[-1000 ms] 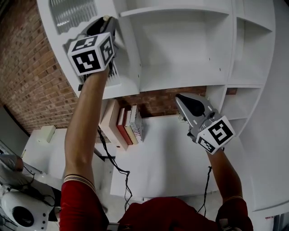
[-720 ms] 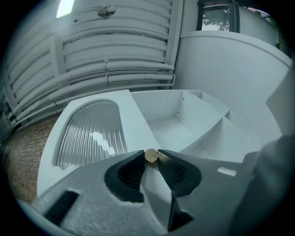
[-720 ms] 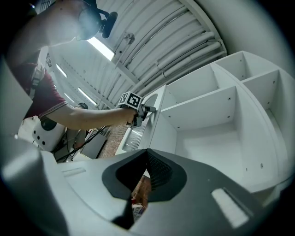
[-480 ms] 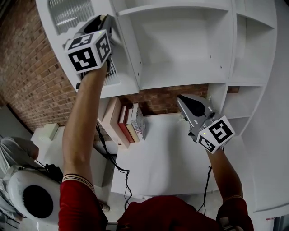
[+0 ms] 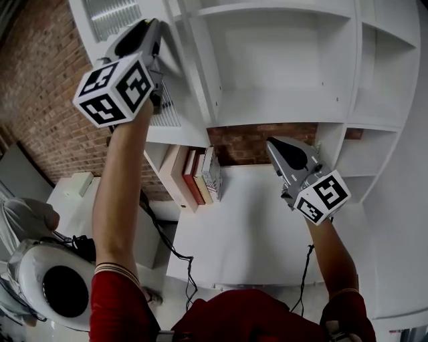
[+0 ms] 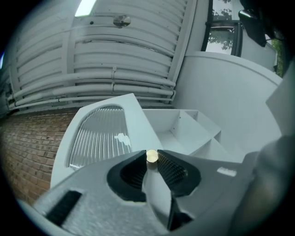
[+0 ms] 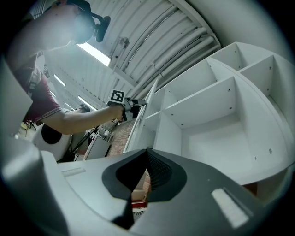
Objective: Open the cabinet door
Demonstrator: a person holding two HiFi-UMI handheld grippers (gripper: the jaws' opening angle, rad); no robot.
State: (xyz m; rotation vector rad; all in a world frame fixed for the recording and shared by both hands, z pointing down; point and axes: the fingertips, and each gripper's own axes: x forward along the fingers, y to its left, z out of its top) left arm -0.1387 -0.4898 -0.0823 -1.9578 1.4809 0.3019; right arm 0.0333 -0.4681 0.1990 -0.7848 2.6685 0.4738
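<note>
Two ribbed pads [image 6: 171,171] of the left gripper [image 6: 151,162] are pinched onto a small brass knob [image 6: 152,156], with only the knob's round face showing between their tips. The knob sits on the free edge of the cabinet door [image 6: 138,115], a white frame around a ribbed glass panel [image 6: 99,133]. In the head view the door [image 5: 170,100] stands angled out from the left edge of the cabinet [image 5: 281,113], and the person's raised left arm holds it there. Past the door's edge the bare white shelves [image 5: 267,10] and the compartments at the cabinet's right side are in plain view, so the opening is judged well under way. The door looks roughly square to the cabinet front, though the exact angle is hard to read. What seems left is any last bit of swing the person wants, then letting go of the knob.

The right gripper [image 7: 146,154] has its jaws pressed together with nothing between them. It hangs below the cabinet's lower right corner, well apart from the door, and takes no part in the pull. Under the cabinet's lower left edge a short row of books [image 5: 200,177] leans against a brick wall [image 5: 47,100], beside a white desk top [image 5: 254,227]
</note>
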